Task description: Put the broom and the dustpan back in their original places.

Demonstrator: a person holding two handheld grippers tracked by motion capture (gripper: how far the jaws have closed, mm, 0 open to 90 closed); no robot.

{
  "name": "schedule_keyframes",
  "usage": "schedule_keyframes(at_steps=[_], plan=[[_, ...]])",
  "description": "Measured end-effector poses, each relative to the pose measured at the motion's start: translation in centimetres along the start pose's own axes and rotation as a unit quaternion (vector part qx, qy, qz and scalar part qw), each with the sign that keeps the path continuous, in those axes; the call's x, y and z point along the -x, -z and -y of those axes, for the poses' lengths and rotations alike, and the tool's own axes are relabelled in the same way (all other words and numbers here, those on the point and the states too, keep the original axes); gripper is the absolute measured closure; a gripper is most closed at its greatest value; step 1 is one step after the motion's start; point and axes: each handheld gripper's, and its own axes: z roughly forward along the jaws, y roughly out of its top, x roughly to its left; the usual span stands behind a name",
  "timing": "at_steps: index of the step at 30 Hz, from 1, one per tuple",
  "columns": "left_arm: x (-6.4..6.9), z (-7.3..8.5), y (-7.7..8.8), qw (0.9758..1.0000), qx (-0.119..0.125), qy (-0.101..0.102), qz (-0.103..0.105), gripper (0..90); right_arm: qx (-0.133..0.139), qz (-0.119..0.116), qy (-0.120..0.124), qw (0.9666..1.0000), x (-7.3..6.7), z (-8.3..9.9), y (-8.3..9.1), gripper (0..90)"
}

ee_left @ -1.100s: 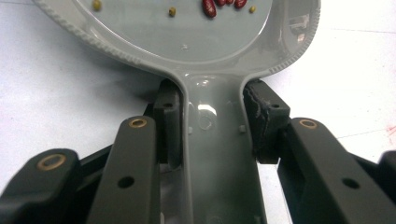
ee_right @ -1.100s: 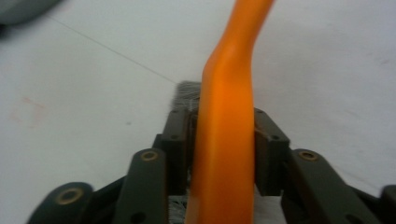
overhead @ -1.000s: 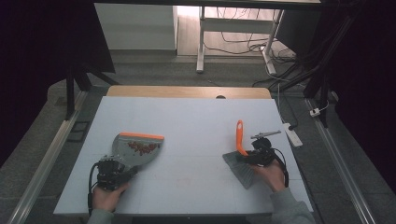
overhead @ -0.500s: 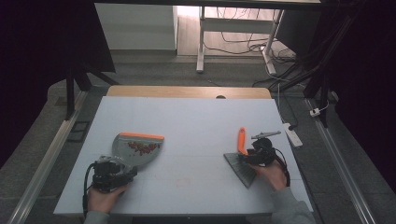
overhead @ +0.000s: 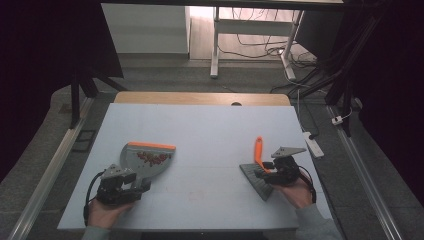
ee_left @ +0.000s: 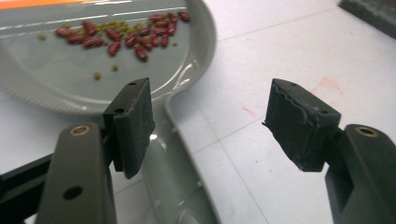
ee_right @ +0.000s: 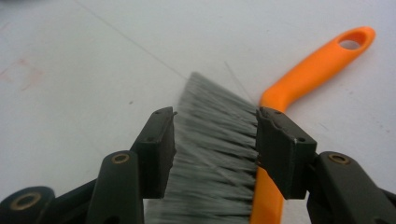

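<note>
A: High view status? Left gripper (overhead: 131,189)?
B: Jaws spread, just been closing a bit, nothing pinched. Dustpan (overhead: 146,158) flat on the table (overhead: 210,125), its handle between the jaws, beans (ee_left: 121,35) in the pan.
A: Right gripper (overhead: 266,174)?
B: Spread wide, just opened. Brush (ee_right: 219,154) lies on the table, bristles between the pads; contact unclear.

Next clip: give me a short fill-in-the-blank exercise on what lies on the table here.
1. The beans lie inside the grey ____.
2. The brush has grey bristles and a handle coloured ____.
3. The left gripper has its jaws ____, either side of the pan's handle.
4. The brush lies flat on the ____.

Missing words: dustpan; orange; open; table
</note>
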Motion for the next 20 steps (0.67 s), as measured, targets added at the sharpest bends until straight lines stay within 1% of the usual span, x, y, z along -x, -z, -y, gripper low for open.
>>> schedule_keyframes(at_steps=[3, 5, 7, 12, 16, 20], plan=[[0.1, -0.3, -0.3, 0.9997, -0.002, -0.013, 0.019, 33.4, 0.010, -0.005, 0.011, 0.9999, -0.4, 0.5, 0.4, 48.1], [0.2, -0.5, -0.5, 0.9995, -0.003, -0.019, 0.026, 33.8, 0.016, -0.009, 0.018, 0.9997, -0.6, 0.9, 0.6, 48.1], [0.2, -0.5, -0.7, 0.9992, -0.006, -0.025, 0.030, 33.9, 0.020, -0.010, 0.024, 0.9994, -0.8, 1.2, 0.8, 48.2], [0.1, -0.6, -0.9, 0.9990, -0.009, -0.028, 0.033, 33.9, 0.026, -0.010, 0.036, 0.9990, -1.1, 1.7, 1.1, 48.1], [0.0, -0.6, -1.0, 0.9989, -0.009, -0.031, 0.035, 33.9, 0.036, -0.009, 0.040, 0.9985, -1.1, 1.8, 1.3, 48.2], [0.1, -0.6, -1.1, 0.9988, -0.008, -0.034, 0.034, 33.9, 0.039, -0.007, 0.048, 0.9981, -1.2, 1.8, 1.4, 48.2]])
